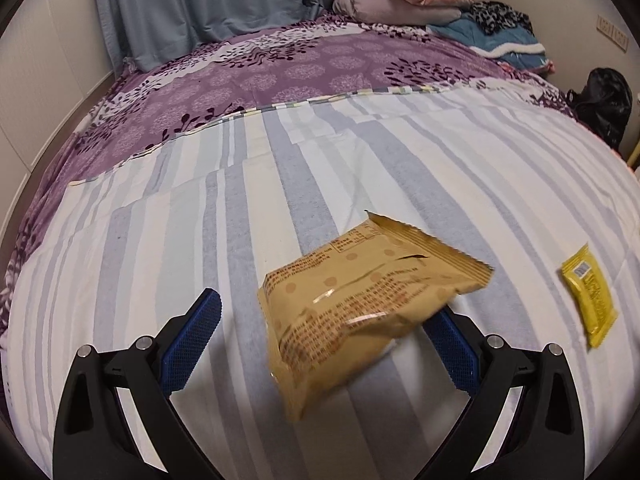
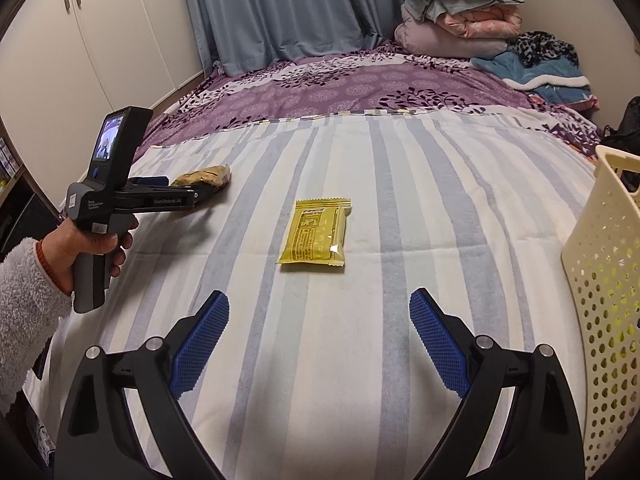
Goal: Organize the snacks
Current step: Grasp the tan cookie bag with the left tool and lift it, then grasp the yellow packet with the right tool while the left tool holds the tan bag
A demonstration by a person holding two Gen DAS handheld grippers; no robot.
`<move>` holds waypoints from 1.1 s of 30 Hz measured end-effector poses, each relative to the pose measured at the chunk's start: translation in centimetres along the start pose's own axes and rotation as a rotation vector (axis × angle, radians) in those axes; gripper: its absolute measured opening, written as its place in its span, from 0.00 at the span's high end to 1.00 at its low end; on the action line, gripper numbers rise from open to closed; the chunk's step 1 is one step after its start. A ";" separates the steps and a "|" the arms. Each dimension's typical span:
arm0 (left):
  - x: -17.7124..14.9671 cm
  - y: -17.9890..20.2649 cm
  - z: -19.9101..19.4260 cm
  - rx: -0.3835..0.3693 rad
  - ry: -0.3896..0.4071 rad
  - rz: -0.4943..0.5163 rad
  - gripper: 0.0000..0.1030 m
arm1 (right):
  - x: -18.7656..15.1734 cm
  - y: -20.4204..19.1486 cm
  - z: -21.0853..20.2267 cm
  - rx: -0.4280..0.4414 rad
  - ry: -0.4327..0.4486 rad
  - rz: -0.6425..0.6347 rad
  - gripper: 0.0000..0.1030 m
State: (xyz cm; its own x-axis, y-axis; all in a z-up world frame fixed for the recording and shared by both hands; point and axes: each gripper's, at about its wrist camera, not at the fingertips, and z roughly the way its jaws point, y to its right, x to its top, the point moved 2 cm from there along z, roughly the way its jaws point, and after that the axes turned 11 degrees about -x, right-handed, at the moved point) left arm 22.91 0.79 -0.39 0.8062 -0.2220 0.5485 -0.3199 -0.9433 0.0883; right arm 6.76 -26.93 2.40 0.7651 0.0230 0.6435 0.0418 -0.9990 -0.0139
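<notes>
A tan snack packet [image 1: 360,304] lies tilted between the wide-open fingers of my left gripper [image 1: 324,332], covering the tip of the right finger; whether it touches the bed I cannot tell. The same packet [image 2: 206,178] shows in the right wrist view at the left gripper's tips [image 2: 188,196]. A yellow snack packet [image 2: 316,234] lies flat on the striped sheet, ahead of my right gripper [image 2: 320,320], which is open and empty. The yellow packet also shows at the right of the left wrist view [image 1: 590,294].
A cream perforated basket [image 2: 604,272] stands at the bed's right edge. The striped sheet [image 2: 400,184] covers the near bed, a purple floral cover [image 2: 340,84] the far part. Folded blankets [image 2: 460,20] are piled at the back right. White cabinets [image 2: 100,28] stand on the left.
</notes>
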 end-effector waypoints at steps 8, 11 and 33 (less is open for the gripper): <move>0.1 -0.8 1.2 -0.062 0.003 -0.032 0.09 | 1.8 -1.4 2.7 0.001 -0.006 -0.025 0.12; -0.1 -1.1 1.2 -0.095 0.013 -0.064 0.19 | 2.5 -2.0 3.6 -0.001 -0.001 -0.038 0.12; -0.8 -0.7 -3.6 -0.060 0.108 -0.130 0.29 | 4.6 -3.5 9.0 -0.099 -0.053 -0.120 0.43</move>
State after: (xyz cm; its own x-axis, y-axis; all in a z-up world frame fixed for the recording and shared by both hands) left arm 20.69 2.54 2.08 0.7858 -0.0685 0.6147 -0.2482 -0.9453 0.2119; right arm 15.93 -22.96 -1.52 0.7912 0.1418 0.5949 0.0734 -0.9877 0.1378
